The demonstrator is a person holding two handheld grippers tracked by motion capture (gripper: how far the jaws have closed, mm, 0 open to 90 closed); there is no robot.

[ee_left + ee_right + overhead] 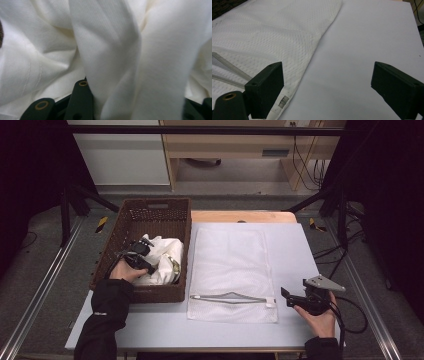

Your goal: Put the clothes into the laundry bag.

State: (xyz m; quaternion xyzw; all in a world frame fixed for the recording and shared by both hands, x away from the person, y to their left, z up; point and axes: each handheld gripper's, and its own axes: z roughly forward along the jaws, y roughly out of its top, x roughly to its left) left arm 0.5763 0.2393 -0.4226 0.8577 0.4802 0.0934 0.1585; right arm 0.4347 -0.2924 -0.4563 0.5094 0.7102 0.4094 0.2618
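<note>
A white cloth (162,257) lies bunched in the brown wicker basket (157,202) at the table's left. My left gripper (149,262) reaches into that basket. In the left gripper view a thick fold of the cloth (112,50) fills the gap of the left gripper (138,106), and both jaws press against it. A white mesh bag (232,265) lies flat in the middle of the table, its zipper (230,297) along the near edge. My right gripper (286,297) rests open beside the bag's near right corner (284,100), and the right gripper (327,85) has nothing between its jaws.
The grey table top (295,250) shows bare to the right of the bag and along the near edge. A cable (352,317) trails from the right gripper at the table's right edge. Beyond the table are metal frame legs and cabinets.
</note>
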